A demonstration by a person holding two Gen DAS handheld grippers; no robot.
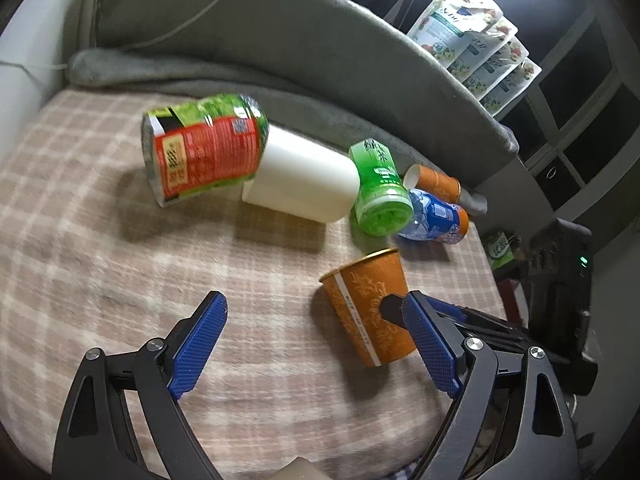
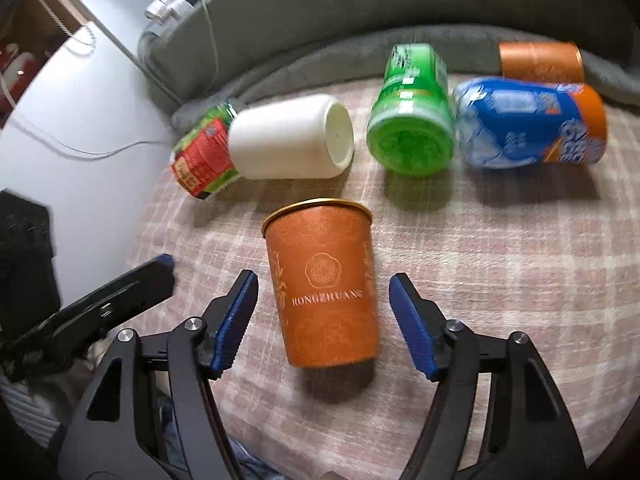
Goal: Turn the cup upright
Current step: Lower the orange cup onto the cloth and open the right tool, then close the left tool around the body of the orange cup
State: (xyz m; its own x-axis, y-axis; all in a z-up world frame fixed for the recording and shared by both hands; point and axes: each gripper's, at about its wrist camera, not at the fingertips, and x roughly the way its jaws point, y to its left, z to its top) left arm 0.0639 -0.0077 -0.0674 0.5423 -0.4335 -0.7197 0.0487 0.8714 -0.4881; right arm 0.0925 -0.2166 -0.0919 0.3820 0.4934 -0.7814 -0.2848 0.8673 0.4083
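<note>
So the orange paper cup (image 2: 325, 286) is standing on the checked blanket (image 2: 500, 280), gold rim up, looking a touch tilted but that may be the fisheye. The right gripper (image 2: 323, 316) comes in low from the near edge, pointing toward the back of the bed, fingers spread wide with one on each side of the cup and a visible gap on both sides, so not pinching anything. The left gripper (image 1: 316, 344) sits off to the cup's left, also spread wide with nothing between its blue pads (image 1: 198, 344); its right finger overlaps the right gripper's tip in the left wrist view. Behind the cup there's a row lying on their sides: a red-and-green bottle (image 2: 206, 156) touching a white cup (image 2: 292, 140), then a green bottle (image 2: 412, 116), a blue-and-orange bottle (image 2: 528, 124) and a second orange cup (image 2: 540, 60) at the back against the grey cushion (image 2: 360, 8)
</note>
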